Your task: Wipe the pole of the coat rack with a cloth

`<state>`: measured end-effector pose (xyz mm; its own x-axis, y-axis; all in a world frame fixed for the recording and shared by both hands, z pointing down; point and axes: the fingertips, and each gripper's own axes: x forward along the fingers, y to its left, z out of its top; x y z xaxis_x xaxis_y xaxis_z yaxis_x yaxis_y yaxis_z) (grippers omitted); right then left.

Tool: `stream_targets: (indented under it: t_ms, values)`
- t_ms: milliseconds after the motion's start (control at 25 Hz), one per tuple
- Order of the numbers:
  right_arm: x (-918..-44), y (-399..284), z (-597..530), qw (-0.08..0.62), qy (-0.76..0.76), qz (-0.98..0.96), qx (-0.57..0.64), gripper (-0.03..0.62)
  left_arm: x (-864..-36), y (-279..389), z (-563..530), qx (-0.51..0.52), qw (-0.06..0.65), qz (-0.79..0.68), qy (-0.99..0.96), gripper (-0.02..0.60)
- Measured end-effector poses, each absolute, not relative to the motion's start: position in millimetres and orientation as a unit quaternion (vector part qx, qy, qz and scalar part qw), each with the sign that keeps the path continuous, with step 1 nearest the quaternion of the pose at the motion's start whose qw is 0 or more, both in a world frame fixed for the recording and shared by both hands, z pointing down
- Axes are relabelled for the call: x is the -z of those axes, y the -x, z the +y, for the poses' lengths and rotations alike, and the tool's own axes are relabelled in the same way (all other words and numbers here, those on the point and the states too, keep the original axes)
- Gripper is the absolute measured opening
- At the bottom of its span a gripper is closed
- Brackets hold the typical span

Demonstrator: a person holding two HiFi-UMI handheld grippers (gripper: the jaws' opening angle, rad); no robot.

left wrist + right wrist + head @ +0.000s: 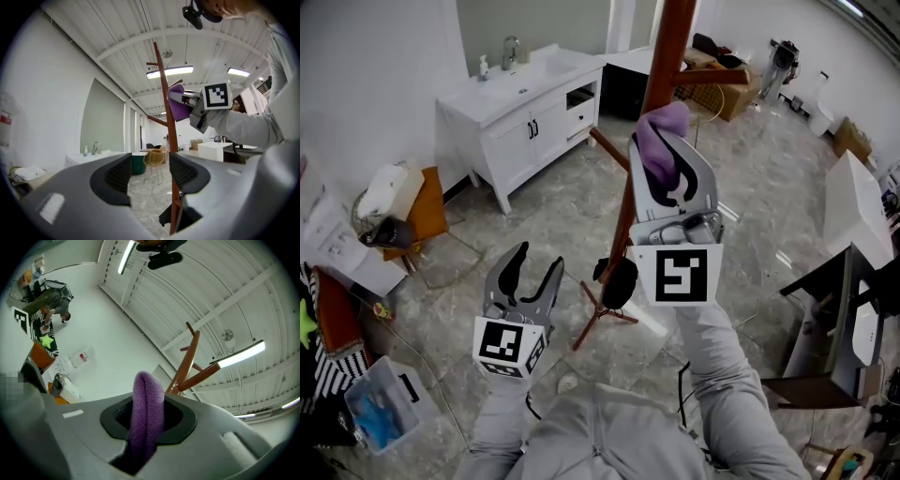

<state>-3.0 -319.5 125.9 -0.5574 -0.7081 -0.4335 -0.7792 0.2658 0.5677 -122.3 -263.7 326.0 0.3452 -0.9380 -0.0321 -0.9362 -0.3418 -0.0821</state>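
Head view: the right tool [668, 155] pinches a purple cloth [659, 131] tight and presses it on the brown coat rack pole [664, 56], high up. The left tool [536, 264] hangs lower, just beside the pole, jaws wide apart, holding nothing.

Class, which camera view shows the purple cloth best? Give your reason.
The right gripper view: the cloth fills the centre, clamped between the jaws. The head view shows it at the pole; the left gripper view shows a small distant patch.
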Motion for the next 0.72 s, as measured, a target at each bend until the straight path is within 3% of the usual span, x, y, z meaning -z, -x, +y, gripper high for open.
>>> stream_targets:
  t_ms: [200, 720]
  values:
    - [-131.4, 14.2, -323.6, 0.04, 0.467, 0.791, -0.394, 0.069, -325.8, 132.6, -275.3, 0.004, 0.044, 0.563, 0.825, 0.267]
    - [-240.6, 18.3, -334.0, -0.067, 0.486, 0.819, -0.299, 0.069, -342.3, 131.2, -286.1, 0.0, 0.028, 0.54, 0.841, 0.267]
